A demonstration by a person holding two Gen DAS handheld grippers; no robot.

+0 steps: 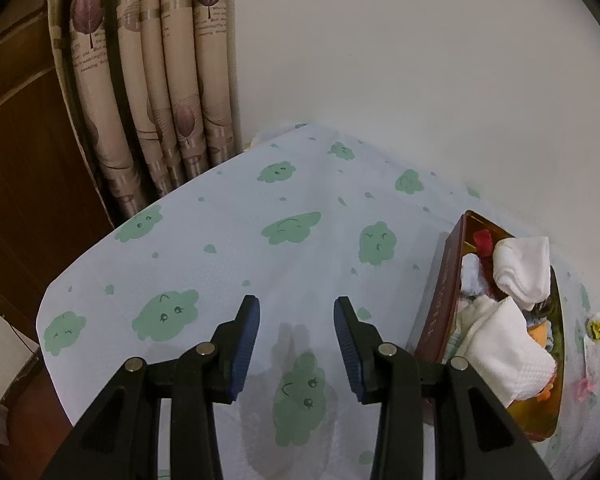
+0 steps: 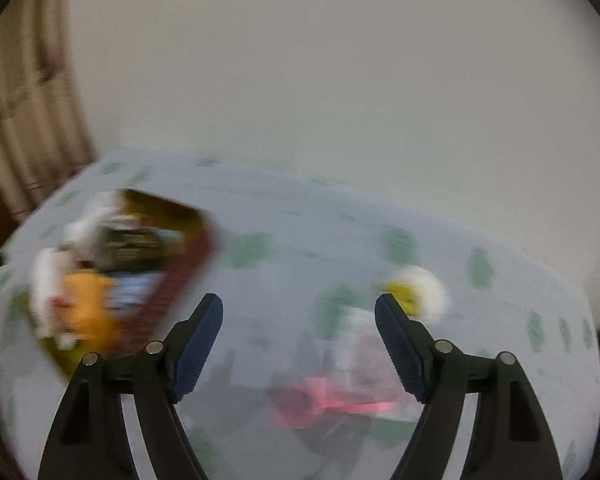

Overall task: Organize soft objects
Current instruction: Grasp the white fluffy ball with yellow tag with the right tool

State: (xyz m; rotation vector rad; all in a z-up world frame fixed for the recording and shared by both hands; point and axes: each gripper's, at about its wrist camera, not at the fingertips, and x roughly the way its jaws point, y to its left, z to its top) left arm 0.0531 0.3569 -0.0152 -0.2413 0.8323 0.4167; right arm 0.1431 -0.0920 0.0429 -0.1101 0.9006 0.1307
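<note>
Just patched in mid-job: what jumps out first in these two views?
The dark red box, heaped with white cloths, sits on the cloud-print tablecloth to the right of the open left hand-held gripper. The right view is blurred: a pink item lies between the open right hand-held gripper fingers.

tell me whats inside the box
The box holds rolled white cloths, a red item at the far end, and something orange low down. The cloths cover whatever lies beneath, so the bottom is hidden.
</note>
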